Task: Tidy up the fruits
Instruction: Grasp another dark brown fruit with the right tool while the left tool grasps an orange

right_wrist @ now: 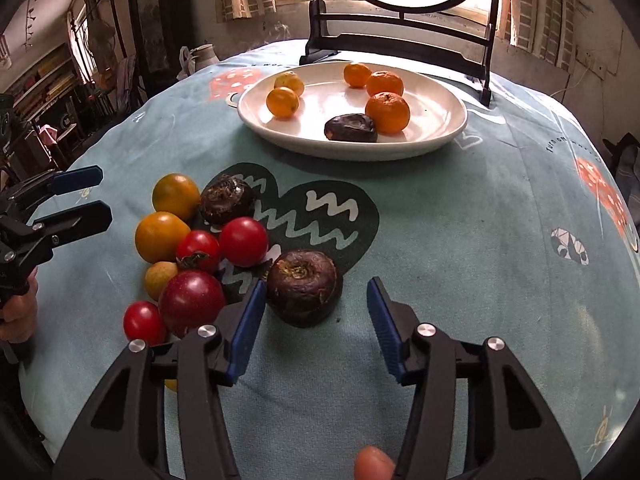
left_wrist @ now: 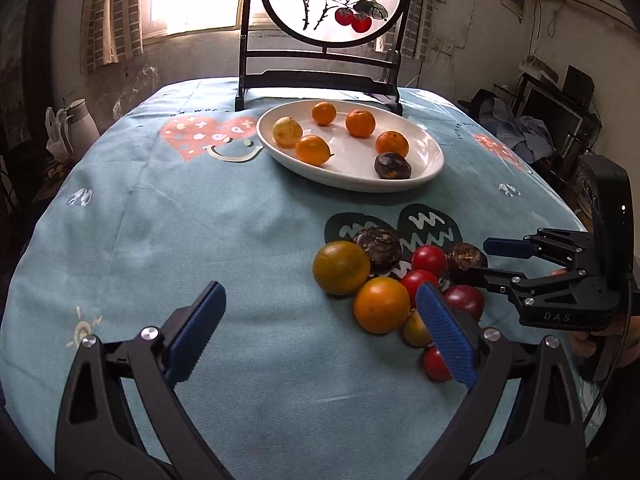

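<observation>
A white oval plate (left_wrist: 436, 160) (right_wrist: 248, 120) at the back holds several oranges, a yellowish fruit and one dark brown fruit (right_wrist: 351, 128). Nearer, a pile lies on the cloth: a greenish orange (left_wrist: 341, 267), an orange (left_wrist: 382, 305), red tomatoes (right_wrist: 243, 241), a dark red plum (right_wrist: 192, 300) and a dark brown fruit (right_wrist: 226, 199). My left gripper (left_wrist: 320, 287) (right_wrist: 102, 192) hangs wide open at the pile's left side, holding nothing. My right gripper (right_wrist: 316, 284) (left_wrist: 480, 259) straddles another dark brown fruit (right_wrist: 304, 286) (left_wrist: 466, 258); its right pad stands clear of it.
A dark wooden screen (left_wrist: 320, 72) with painted red fruit stands behind the plate. A white jug (left_wrist: 82, 120) sits beyond the table's left edge, with cluttered shelves past the right edge. A blue patterned cloth (left_wrist: 180, 220) covers the table. A thumb (right_wrist: 372, 462) shows at the bottom.
</observation>
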Tool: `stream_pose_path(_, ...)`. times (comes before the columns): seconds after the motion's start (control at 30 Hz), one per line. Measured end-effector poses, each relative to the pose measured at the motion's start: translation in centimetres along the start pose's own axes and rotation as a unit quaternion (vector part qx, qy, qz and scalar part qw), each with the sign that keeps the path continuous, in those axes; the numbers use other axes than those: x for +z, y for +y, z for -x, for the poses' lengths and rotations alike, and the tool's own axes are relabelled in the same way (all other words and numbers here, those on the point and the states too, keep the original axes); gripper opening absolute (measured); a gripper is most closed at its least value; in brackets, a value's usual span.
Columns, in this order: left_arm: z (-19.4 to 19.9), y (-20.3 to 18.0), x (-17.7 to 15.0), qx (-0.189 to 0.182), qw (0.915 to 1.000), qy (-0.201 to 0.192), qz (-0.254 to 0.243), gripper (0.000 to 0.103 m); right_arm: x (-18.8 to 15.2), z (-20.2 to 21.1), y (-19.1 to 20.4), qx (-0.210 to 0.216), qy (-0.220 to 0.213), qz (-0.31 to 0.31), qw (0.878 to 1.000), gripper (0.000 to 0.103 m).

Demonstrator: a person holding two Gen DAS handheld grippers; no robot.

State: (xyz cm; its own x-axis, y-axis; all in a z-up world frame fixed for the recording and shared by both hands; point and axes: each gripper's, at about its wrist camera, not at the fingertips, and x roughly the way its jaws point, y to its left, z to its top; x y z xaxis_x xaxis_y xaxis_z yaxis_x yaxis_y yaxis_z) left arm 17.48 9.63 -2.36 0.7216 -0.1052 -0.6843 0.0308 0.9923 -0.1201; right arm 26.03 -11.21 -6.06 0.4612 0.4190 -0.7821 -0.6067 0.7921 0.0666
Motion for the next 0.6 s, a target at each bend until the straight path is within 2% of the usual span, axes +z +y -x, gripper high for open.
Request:
stream_pose_path(0.13, 0.2, 0.0, 0.1, -0.006, 1.0000, -0.005, 0.001, 0.098, 0.0, -0.8, 0.2, 0.001, 0.008, 0.005, 1.000, 0.054)
stream_pose_path(0.23, 0.3, -0.2, 0.1, -0.013, 0.9999, -0.004, -0.001, 0.098, 0.3, -1.4, 0.5, 0.003, 0.010, 0.009, 1.000, 0.045)
stream_pose_path(0.37, 0.3, -0.7, -0.1, -0.055, 0.9984, 0.006, -0.007, 0.096, 0.2, -1.2, 0.6, -0.001, 0.005, 0.010, 1.000, 0.042)
stream_pose_path(0.47, -0.2, -1.3, -0.3, -0.081, 0.9964, 0.019, -0.014, 0.081, 0.3, -0.2, -0.9, 0.004, -0.012, -0.030, 0.999, 0.042)
stream_pose_path(0.53, -0.8, -1.4, -0.5, -0.092, 0.9950, 0.035, -0.016, 0.058, 0.3, 0.5, -1.7, -0.004, -0.025, -0.051, 0.998, 0.042)
stream_pose_path(0.6, -1.5, -1.6, -0.6, -0.096, 0.9941, 0.049, -0.015, 0.048, 0.3, 0.9, -2.4, -0.003, -0.029, -0.068, 0.997, 0.042)
